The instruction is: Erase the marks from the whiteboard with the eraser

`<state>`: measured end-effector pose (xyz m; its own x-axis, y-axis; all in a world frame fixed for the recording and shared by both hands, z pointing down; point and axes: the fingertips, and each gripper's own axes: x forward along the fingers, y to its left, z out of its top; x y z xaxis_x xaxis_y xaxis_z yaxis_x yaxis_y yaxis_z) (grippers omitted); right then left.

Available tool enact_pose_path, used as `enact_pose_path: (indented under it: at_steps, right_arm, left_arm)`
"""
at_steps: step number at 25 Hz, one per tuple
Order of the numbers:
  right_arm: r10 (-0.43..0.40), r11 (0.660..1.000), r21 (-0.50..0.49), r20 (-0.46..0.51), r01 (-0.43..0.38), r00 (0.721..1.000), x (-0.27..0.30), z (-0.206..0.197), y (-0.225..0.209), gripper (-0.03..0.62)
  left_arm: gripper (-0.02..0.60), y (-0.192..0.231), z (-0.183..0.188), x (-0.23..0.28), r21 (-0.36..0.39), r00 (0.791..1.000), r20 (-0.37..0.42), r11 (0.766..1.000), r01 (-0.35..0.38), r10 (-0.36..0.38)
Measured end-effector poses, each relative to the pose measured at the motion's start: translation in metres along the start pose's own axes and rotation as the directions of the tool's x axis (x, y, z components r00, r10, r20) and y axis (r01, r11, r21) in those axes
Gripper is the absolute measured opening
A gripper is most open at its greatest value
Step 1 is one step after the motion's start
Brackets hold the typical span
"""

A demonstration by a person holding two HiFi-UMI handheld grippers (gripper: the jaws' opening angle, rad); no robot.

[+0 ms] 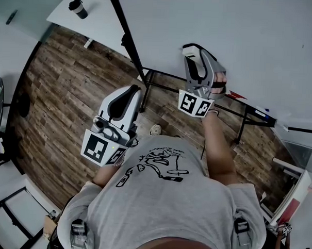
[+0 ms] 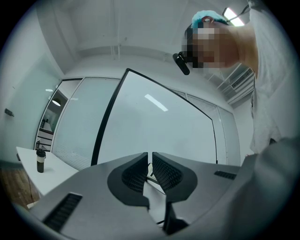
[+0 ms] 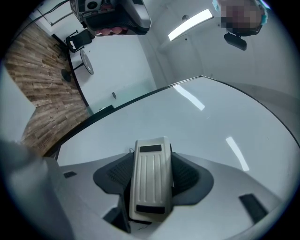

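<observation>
Two grippers face a whiteboard (image 1: 242, 42) whose edges run out of frame. The head view hides what the right gripper (image 1: 194, 52) holds; its own view shows the jaws pinching the eraser (image 3: 150, 180) — pale, ribbed back, a dark patch at each end — against or just off the board, unclear which. Left gripper (image 2: 151, 168) jaws nearly pressed together, empty.

The eraser (image 3: 151, 187), pale and ribbed with two dark strips, sits lengthwise, clamped in my right gripper (image 3: 150, 161), pointing at the glossy, black-framed whiteboard (image 3: 197, 122).
</observation>
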<state>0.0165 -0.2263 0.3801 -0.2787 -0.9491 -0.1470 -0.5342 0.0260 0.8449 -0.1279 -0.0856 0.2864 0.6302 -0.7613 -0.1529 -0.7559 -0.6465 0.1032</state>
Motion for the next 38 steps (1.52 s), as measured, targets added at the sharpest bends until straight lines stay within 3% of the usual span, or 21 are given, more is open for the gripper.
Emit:
enact_pose_path:
  at_steps: [38]
  right_arm:
    - [0.062, 0.998, -0.015, -0.042, -0.062, 0.997, 0.003, -0.006, 0.031, 0.255]
  left_arm:
    - [0.043, 0.004, 0.0, -0.013, -0.001, 1.0, -0.001, 1.0, -0.021, 0.021]
